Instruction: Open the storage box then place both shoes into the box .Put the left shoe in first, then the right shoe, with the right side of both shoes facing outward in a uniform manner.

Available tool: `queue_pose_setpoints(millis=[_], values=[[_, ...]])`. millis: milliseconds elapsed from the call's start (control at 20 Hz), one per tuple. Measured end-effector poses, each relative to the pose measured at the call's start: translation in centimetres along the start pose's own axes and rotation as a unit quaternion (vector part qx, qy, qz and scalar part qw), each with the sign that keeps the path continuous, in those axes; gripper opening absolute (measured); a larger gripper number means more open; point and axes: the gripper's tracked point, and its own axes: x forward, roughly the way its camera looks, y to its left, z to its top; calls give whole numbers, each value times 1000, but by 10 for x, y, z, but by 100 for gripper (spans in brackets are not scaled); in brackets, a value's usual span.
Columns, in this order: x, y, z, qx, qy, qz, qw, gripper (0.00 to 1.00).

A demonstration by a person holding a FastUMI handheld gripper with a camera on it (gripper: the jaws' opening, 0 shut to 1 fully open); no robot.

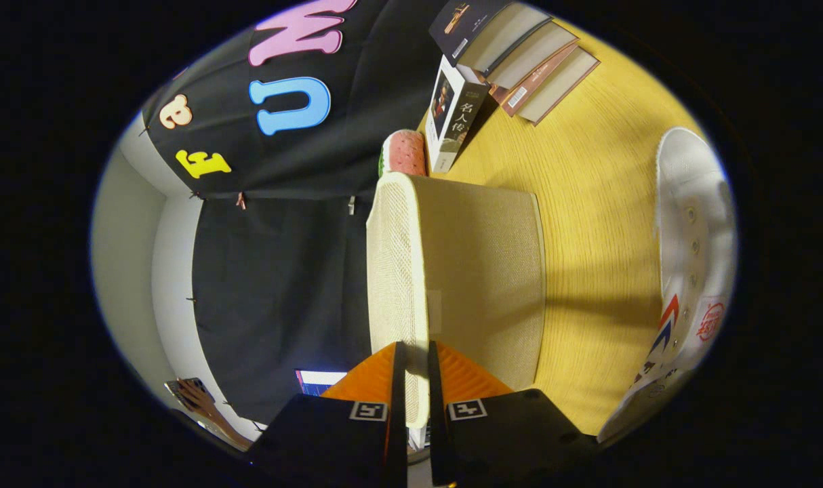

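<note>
The beige woven storage box (pixel 479 285) stands on the yellow table (pixel 601 203), seen with the view turned on its side. My gripper (pixel 411 349) is shut on the near edge of the box's lid (pixel 396 271), a thin rim pinched between both fingers. A white high-top shoe (pixel 696 264) with a red and blue mark lies on the table to the right of the box, well off to the side of the fingers. The inside of the box is hidden.
Beyond the box stand an upright book (pixel 452 112) and a watermelon-patterned object (pixel 405 152). Several books (pixel 527 61) lie fanned out farther back on the table. The booth's black cloth wall is on the left.
</note>
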Motion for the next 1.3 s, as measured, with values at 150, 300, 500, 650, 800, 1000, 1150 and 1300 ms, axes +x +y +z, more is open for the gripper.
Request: queue_pose_setpoints(millis=[150,300,500,650,800,1000,1150,1300], values=[[-4,25,-11,-14,-4,30,999,5],[-7,61,-13,-40,-20,51,998,5],[4,126,-20,-104,-27,71,992,5],[30,175,-28,-163,-26,74,983,7],[66,213,-40,-234,-19,57,970,8],[126,234,-54,-274,-1,33,961,10],[162,240,-57,-254,-1,27,967,10],[197,242,-65,-237,6,24,971,13]])
